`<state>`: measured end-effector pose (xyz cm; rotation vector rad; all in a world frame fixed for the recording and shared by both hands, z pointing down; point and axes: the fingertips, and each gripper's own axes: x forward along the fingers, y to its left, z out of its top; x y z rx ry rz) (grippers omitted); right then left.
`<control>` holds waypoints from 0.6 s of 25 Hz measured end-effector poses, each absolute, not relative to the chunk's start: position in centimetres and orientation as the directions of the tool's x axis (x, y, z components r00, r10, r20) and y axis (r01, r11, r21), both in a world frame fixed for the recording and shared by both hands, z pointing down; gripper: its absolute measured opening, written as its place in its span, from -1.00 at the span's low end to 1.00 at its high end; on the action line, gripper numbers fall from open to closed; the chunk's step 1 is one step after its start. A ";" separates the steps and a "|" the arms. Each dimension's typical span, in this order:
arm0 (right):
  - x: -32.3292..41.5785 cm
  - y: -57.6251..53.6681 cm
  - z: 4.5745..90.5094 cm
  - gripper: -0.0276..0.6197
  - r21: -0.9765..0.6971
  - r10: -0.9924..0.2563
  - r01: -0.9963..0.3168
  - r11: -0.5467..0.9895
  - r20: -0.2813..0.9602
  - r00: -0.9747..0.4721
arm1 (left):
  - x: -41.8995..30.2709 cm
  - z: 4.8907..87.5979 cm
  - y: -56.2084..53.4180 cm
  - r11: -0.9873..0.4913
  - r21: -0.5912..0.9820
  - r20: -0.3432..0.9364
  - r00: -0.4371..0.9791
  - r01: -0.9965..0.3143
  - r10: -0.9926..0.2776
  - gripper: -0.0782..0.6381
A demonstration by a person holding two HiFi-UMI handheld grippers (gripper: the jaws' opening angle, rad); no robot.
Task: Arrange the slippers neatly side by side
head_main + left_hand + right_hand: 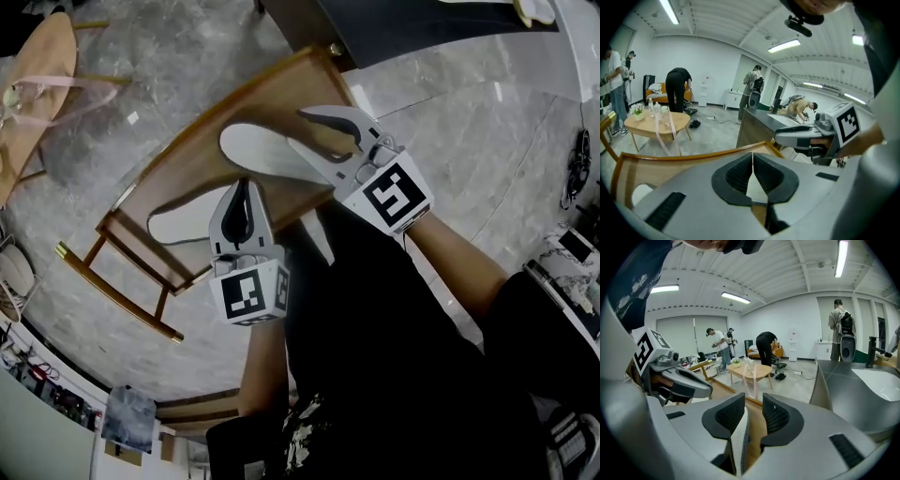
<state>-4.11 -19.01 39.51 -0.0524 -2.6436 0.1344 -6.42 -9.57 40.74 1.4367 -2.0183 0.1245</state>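
White left slipper (183, 223) and right slipper (267, 150) lie on the wooden counter (187, 150). Their long axes are roughly parallel and run away from the claws.

- **Left claw (752, 161):** clamped shut on the left slipper's near edge.
- **Right claw (753, 411):** jaws apart, with the right slipper's edge between them, unclamped.

The right slipper sits further forward, so levelling the near ends is probably next.

No word, number, brand name or sign is legible in any of my three views. The only printed marks I see are black-and-white square code patterns, on the marker cube (248, 292) of the left gripper (241, 187) and the marker cube (398, 197) of the right gripper (315, 127); neither spells letters or digits.
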 end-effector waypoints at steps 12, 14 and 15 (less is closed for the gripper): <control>-2.7 -17.2 46.7 -0.57 -0.171 0.111 0.009 0.985 0.593 -0.797 | -4.1 47.6 -8.9 0.373 0.372 0.646 -0.052 -0.850 -0.762 -0.78; -2.6 -16.9 47.4 -0.57 -0.183 0.111 -0.001 0.983 0.602 -0.791 | -3.6 48.4 -8.9 0.363 0.380 0.657 -0.028 -0.851 -0.754 -0.78; -2.4 -16.8 47.7 -0.57 -0.187 0.111 -0.006 0.982 0.607 -0.787 | -3.2 48.7 -8.8 0.357 0.385 0.662 -0.014 -0.851 -0.749 -0.78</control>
